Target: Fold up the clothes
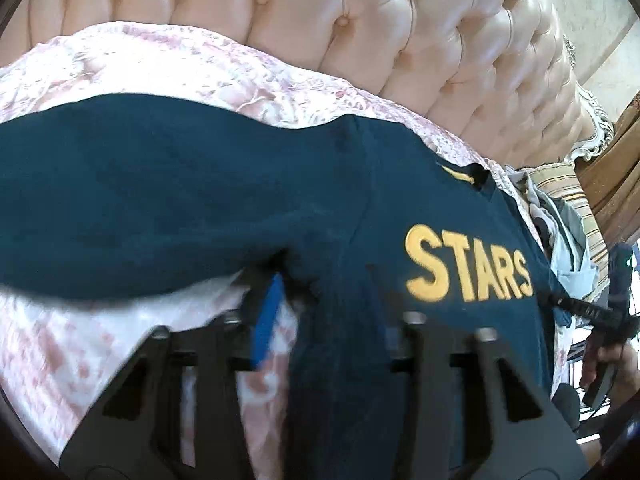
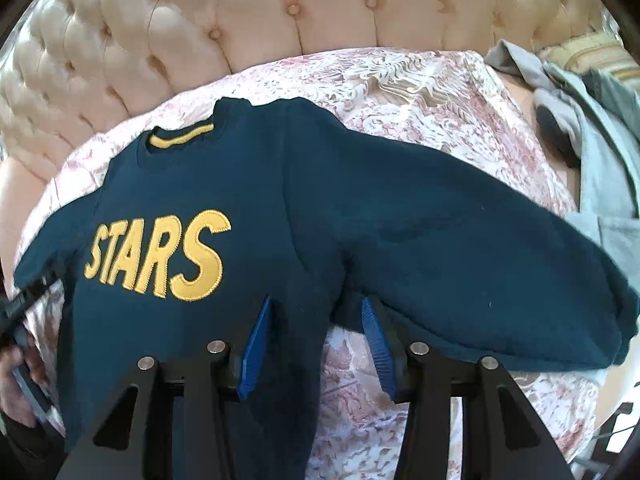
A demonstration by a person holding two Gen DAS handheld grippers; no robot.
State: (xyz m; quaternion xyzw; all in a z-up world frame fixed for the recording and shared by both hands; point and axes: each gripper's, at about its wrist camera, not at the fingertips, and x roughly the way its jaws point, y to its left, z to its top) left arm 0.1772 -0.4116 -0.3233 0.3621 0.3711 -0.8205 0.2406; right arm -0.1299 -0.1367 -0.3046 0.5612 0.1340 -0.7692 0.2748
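A dark teal sweatshirt (image 1: 200, 184) with yellow STARS lettering (image 2: 160, 256) lies face up on the floral bedspread (image 2: 400, 92), both sleeves spread out. My left gripper (image 1: 332, 288) points down at the armpit of one sleeve. Its one visible blue pad (image 1: 268, 320) sits beside the cloth, and the other finger is hidden under the sweatshirt body. My right gripper (image 2: 316, 302) stands open at the opposite armpit, its blue pads (image 2: 378, 344) apart, with the sweatshirt's side edge and some bedspread between them. Each view shows the other gripper at the sweatshirt's far side.
A tufted cream headboard (image 1: 360, 20) runs behind the bed. A heap of grey clothes (image 2: 600, 152) lies to the right of the sweatshirt, near a striped pillow (image 1: 568, 192). A hand (image 2: 16, 368) grips the left tool at the frame's edge.
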